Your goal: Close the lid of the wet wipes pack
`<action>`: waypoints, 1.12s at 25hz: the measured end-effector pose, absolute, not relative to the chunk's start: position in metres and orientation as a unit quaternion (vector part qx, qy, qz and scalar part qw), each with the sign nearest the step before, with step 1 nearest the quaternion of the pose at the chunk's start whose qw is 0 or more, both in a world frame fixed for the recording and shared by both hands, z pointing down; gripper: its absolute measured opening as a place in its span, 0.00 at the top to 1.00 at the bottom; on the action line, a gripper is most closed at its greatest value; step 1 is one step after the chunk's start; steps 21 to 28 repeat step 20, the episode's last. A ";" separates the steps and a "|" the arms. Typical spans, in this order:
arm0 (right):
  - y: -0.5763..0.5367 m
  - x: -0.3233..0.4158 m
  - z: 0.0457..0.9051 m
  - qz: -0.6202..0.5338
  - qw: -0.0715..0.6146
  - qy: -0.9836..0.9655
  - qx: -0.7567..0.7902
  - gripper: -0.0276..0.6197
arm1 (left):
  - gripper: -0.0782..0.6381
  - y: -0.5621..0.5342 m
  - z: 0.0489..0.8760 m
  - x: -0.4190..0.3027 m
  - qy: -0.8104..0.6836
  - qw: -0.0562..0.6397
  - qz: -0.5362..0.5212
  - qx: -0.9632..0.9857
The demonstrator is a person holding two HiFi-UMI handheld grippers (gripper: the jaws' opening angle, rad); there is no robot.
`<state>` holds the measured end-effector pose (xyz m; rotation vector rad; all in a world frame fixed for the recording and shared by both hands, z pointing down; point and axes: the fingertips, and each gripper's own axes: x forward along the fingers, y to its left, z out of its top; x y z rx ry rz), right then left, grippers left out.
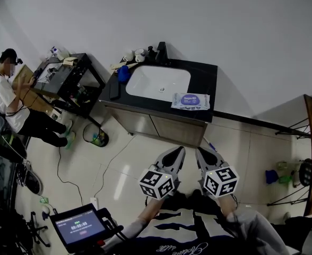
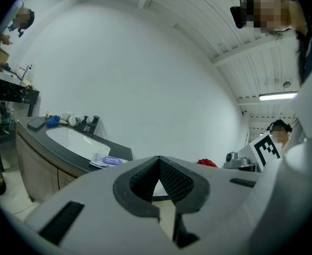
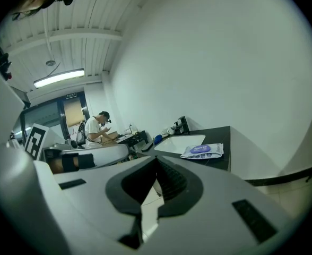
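Flat white-and-purple wet wipes pack (image 1: pixel 190 101) lies on black worktop (image 1: pixel 208 73), long axis along the front edge. Clenched and empty: left tongs (image 1: pixel 177 153), right tongs (image 1: pixel 202 154).

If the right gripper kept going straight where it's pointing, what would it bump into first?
Probably the front of the sink cabinet, a little left of the wet wipes pack. The right gripper has only open air ahead until then, though depth is hard to judge.

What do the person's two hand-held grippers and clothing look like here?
The left hand-held gripper and right hand-held gripper have pale grey tapered shells, dark ribbed pads and a cube of black-and-white square markers. The person wears a black-and-white patterned top and a grey right sleeve.
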<state>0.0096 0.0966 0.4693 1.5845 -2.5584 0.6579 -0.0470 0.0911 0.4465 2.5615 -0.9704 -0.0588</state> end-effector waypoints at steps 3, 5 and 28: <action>0.093 0.010 0.469 0.216 0.030 -0.832 0.510 0.96 | 0.89 0.088 0.447 -0.048 -0.352 0.200 -0.019 0.914; 0.089 0.010 0.467 0.218 0.028 -0.833 0.508 0.96 | 0.89 0.086 0.446 -0.047 -0.355 0.200 -0.018 0.913; 0.082 0.016 0.462 0.225 0.019 -0.836 0.500 0.96 | 0.89 0.084 0.447 -0.040 -0.360 0.204 -0.003 0.910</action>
